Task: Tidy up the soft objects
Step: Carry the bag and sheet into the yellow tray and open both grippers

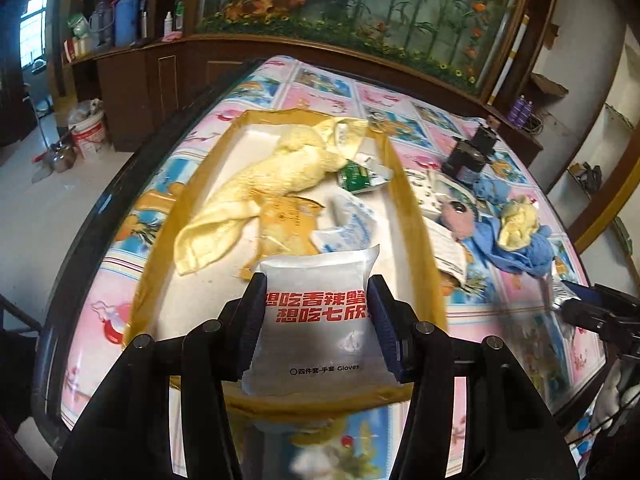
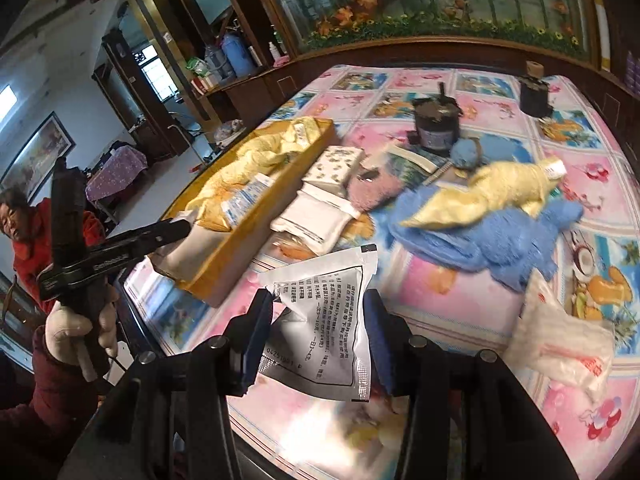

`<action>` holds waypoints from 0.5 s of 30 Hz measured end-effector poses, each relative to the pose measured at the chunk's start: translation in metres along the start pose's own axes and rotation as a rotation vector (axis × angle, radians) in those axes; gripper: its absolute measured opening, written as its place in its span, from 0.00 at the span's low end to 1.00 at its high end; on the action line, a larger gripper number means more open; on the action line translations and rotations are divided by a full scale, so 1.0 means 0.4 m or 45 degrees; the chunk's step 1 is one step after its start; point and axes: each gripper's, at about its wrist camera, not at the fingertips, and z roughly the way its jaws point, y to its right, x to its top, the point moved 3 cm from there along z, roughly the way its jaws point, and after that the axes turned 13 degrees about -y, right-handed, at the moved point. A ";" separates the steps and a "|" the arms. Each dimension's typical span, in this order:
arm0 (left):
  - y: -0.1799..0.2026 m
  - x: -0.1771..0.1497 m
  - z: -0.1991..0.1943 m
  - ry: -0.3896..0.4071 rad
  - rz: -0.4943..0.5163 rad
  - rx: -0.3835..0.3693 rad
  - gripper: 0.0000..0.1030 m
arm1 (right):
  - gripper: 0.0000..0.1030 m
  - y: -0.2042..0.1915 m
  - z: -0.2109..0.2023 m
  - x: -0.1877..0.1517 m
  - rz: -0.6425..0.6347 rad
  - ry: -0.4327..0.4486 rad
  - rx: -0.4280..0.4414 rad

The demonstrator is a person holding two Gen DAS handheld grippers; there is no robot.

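My left gripper (image 1: 318,312) is shut on a white glove packet (image 1: 316,340) with red lettering, held over the near end of a shallow yellow-rimmed box (image 1: 416,216). The box holds a yellow towel (image 1: 264,180), a green sachet (image 1: 356,176) and white-blue sachets (image 1: 348,228). My right gripper (image 2: 318,332) is shut on a silver foil sachet (image 2: 324,320) with black print, above the table's near edge. A yellow cloth (image 2: 500,196) lies on a blue towel (image 2: 492,240) to the right, beside a pink plush piece (image 2: 372,192).
The table has a glossy pink and blue cartoon cover (image 2: 440,280). Two dark jars (image 2: 434,124) stand at the back. White pouches (image 2: 316,216) lie by the box and a clear bag (image 2: 560,348) near right. A wooden cabinet with an aquarium (image 1: 360,12) is behind.
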 end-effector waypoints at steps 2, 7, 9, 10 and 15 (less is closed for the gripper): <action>-0.027 0.018 0.022 -0.028 -0.020 0.037 0.50 | 0.45 -0.047 0.027 0.041 -0.049 -0.008 0.013; -0.058 0.054 0.074 -0.106 -0.037 0.121 0.50 | 0.45 -0.142 0.115 0.127 -0.129 -0.063 0.059; -0.074 0.061 0.086 -0.118 -0.054 0.123 0.51 | 0.45 -0.172 0.155 0.157 -0.155 -0.091 0.067; -0.080 0.065 0.089 -0.114 -0.065 0.120 0.52 | 0.45 -0.186 0.172 0.169 -0.166 -0.102 0.066; -0.119 0.073 0.097 -0.099 -0.133 0.113 0.57 | 0.45 -0.233 0.260 0.214 -0.202 -0.158 0.053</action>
